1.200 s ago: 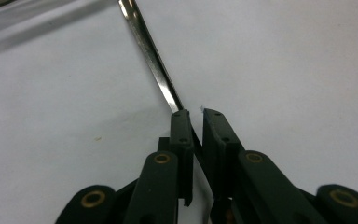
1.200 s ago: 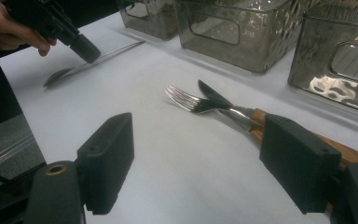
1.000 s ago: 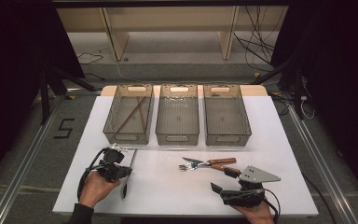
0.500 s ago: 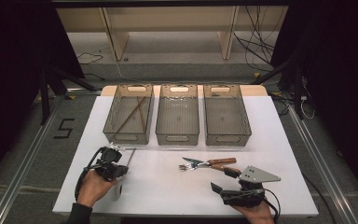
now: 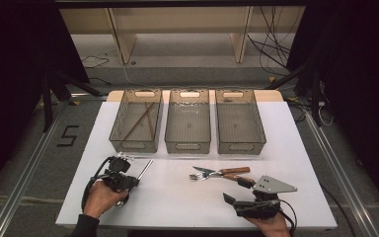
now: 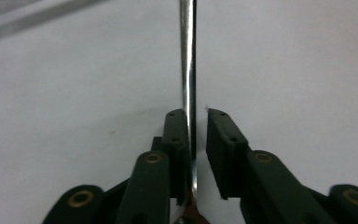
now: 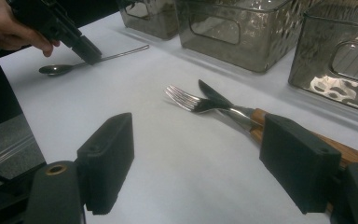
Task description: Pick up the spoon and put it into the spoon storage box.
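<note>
Down on the white counter (image 5: 177,197) lies a spoon (image 5: 143,170), flat, its long axis slanting: the bowl sits near the person's edge by the left hand (image 5: 101,197), and the thin metal handle points away and to the right, toward the three clear bins (image 5: 187,121) at the back. In the left tool view the handle (image 6: 188,70) runs straight up between the jaws. The left tool (image 6: 196,140) has just been parting its jaws; the handle sits against one pad with a gap to the other, so it isn't clamped. Well to the right, a fork (image 5: 205,174) and a wooden-handled knife (image 5: 227,173) lie crossed, tips pointing left. The right tool (image 7: 196,163) rests near them, jaws wide apart, nothing between them.
</note>
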Motion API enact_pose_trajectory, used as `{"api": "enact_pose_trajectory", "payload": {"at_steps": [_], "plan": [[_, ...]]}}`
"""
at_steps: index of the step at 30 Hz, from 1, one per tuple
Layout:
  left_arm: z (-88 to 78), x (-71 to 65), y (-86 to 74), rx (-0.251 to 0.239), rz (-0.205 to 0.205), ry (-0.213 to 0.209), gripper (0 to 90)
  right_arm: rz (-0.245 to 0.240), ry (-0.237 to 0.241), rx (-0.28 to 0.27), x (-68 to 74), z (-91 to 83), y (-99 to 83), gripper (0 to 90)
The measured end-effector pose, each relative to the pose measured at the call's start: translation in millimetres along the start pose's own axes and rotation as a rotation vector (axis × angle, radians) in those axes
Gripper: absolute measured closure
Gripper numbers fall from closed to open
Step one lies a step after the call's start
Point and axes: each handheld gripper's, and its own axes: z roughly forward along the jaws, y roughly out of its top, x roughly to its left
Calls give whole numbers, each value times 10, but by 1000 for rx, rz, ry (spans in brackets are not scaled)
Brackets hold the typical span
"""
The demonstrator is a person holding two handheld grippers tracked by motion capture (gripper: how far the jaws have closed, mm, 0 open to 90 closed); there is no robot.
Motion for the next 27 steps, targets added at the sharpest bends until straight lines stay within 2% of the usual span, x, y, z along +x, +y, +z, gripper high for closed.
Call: {"api": "enact_pose_trajectory", "payload": {"at_steps": [2, 8, 11, 12, 20, 23, 24, 27], "plan": [[-1, -28, 6, 15, 22, 21, 703, 0, -1, 0, -2, -4, 0, 266], [4, -94, 13, 39, 82, 85, 753, 0, -2, 0, -3, -4, -1, 266], [8, -130, 14, 41, 113, 91, 837, 1, -3, 0, -3, -4, 0, 267], [11, -142, 11, 38, 117, 96, 840, 0, -4, 1, -2, -5, 1, 267], [-14, -101, -3, 23, 124, 58, 849, 0, -5, -2, -10, -8, 2, 267], [-110, -76, 12, -20, 116, 72, 896, 0, -4, -2, -13, -10, 3, 267], [-140, -52, 11, -23, 108, 38, 895, 0, -4, -1, -13, -10, 3, 267], [-81, -14, -7, -13, 104, 24, 894, 1, -4, 0, -6, -4, 1, 268]]}}
